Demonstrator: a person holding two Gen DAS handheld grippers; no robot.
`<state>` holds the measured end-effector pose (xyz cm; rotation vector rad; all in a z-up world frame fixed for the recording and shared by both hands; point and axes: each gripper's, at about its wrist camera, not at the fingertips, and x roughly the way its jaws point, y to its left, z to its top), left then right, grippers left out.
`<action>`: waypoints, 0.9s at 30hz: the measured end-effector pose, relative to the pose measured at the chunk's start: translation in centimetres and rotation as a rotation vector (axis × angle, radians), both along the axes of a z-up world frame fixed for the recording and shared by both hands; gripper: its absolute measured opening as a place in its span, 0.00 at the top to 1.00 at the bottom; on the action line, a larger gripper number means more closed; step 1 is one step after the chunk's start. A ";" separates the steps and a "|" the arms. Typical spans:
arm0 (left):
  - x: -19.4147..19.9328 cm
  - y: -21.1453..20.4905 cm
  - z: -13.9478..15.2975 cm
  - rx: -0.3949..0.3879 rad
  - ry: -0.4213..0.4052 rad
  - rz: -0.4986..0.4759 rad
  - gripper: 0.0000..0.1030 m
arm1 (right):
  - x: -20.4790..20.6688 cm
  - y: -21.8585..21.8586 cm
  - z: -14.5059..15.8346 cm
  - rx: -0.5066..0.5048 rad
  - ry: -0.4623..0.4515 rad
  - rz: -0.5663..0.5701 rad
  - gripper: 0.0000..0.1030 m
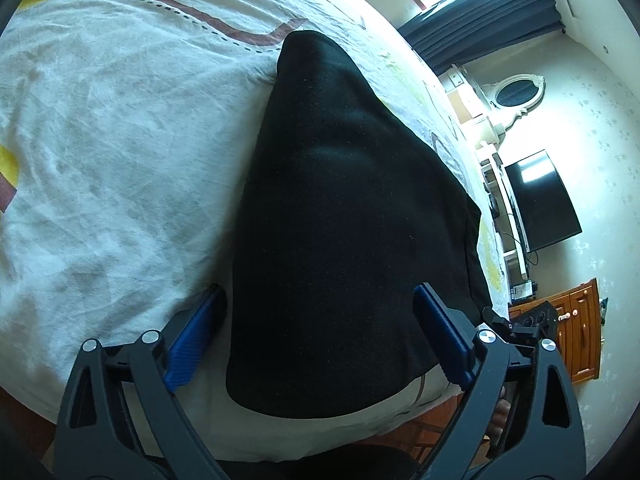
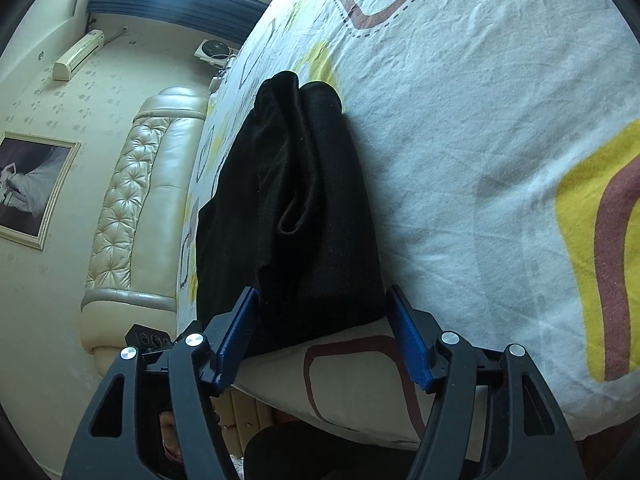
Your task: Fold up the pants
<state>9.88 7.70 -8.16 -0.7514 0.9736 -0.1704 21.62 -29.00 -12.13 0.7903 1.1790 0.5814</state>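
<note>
Blue-padded black left gripper (image 1: 320,320) sits nearest, jaws wide apart, straddling the near end of the black fabric pants (image 1: 340,200); pads not pressing the cloth. Right gripper (image 2: 324,320), same build, also spread, one blue pad on each side of the pants' near corner, not clamped. Pants lie folded into a long narrow stack on the white patterned bedsheet (image 1: 120,140), near end at the bed's front edge, length running away toward the far edge. Loose fold visible on top in the right wrist view. Cream tufted headboard (image 2: 132,200) beyond the bed's side.
</note>
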 end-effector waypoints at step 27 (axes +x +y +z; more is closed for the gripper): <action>-9.4 -6.8 6.3 0.619 -0.139 0.079 0.08 | -8.4 4.0 6.2 -0.619 -0.351 0.034 0.29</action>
